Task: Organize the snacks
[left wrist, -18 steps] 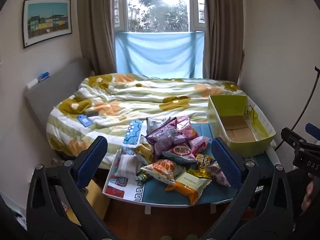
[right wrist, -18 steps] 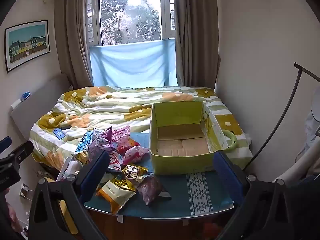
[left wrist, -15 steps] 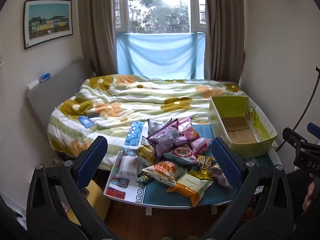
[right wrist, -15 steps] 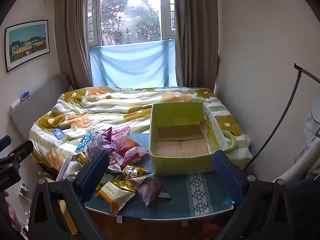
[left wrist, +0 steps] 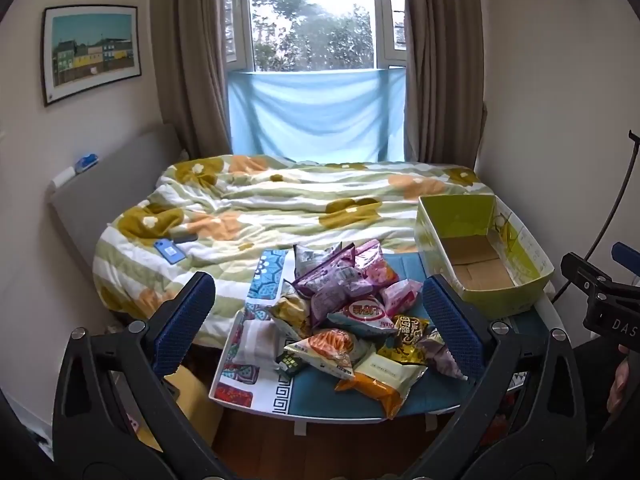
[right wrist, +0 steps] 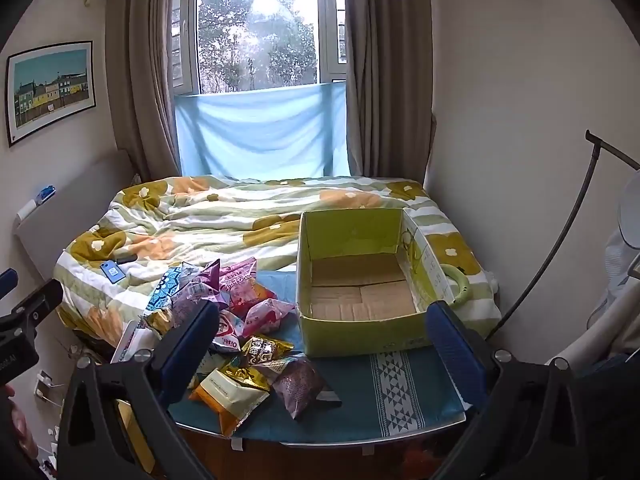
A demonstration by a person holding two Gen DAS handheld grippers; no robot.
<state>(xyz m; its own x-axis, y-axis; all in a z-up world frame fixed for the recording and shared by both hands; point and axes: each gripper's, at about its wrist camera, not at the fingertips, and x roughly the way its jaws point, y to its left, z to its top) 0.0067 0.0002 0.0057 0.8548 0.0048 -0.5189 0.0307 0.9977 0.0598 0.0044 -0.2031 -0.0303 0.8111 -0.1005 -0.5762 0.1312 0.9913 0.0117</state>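
The left gripper hangs with jaws wide apart and empty, short of the snack pile heaped on the left half of the desk. The best first pick looks like a loose outer packet, the orange bag at the near edge, rather than one buried in the heap. Rightward, the green box stands empty beside the pile; the right gripper is likewise spread and empty. Bare cloth before the box gives room.

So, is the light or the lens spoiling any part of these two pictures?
Left wrist view: the bright window is washed out, and the walls bend near the edges. Right wrist view: the same glare; the green cardboard box stays sharp.
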